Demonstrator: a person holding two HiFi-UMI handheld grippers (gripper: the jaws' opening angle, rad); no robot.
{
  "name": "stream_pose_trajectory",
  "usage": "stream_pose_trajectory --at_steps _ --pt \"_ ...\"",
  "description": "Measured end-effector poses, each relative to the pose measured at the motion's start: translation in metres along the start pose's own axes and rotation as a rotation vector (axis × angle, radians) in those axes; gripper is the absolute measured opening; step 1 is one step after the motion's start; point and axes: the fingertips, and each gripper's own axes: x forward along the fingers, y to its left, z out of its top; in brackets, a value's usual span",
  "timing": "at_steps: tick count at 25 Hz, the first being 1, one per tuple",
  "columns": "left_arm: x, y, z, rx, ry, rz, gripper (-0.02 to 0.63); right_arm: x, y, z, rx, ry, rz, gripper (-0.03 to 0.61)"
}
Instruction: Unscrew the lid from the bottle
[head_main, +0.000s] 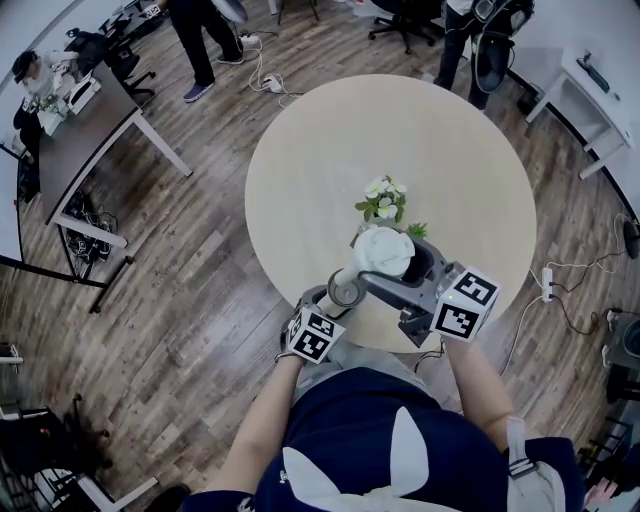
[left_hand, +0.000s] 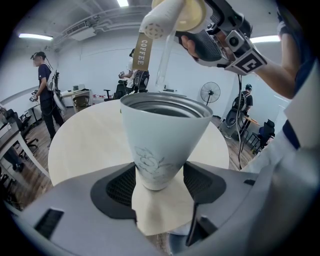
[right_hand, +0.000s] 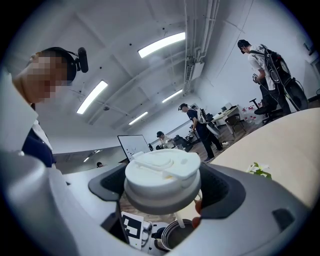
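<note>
The white tapered bottle with a faint flower print and a metal-lined mouth (left_hand: 162, 135) is pinched at its narrow foot between the two jaws of the left gripper (left_hand: 159, 180), low over the near edge of the round pale wooden table (left_hand: 85, 140). The white round plastic lid with a flip spout (right_hand: 161, 180) is clamped across its rim by the jaws of the right gripper (right_hand: 162, 187) and is held clear above the open mouth, so the unscrewing is judged done.

Several slips are to be feared. A clear straw (left_hand: 165, 60) hangs below the lid towards the bottle's mouth; if the lid is swung aside before it is raised, the straw may be caught on the rim and the bottle tipped. Because the body widens upward from the jaws, the grip is low and the bottle may be levered over or squeezed out. The lid's smooth rounded rim offers little purchase and could be dropped. A brown strap marked COFFEE (left_hand: 141, 50) dangles beside the straw and could be snagged.
</note>
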Motion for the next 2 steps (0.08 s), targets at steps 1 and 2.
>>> stream_pose_trajectory --at_steps 1,2 --pt "-0.0006 0.0000 0.0000 -0.001 0.000 0.000 0.308 0.0000 0.0006 -0.0002 0.000 0.000 0.001 0.449" --pt "-0.0012 0.0000 0.0001 -0.002 0.000 0.001 0.308 -0.0001 0.0012 -0.0004 -0.001 0.000 0.001 0.448"
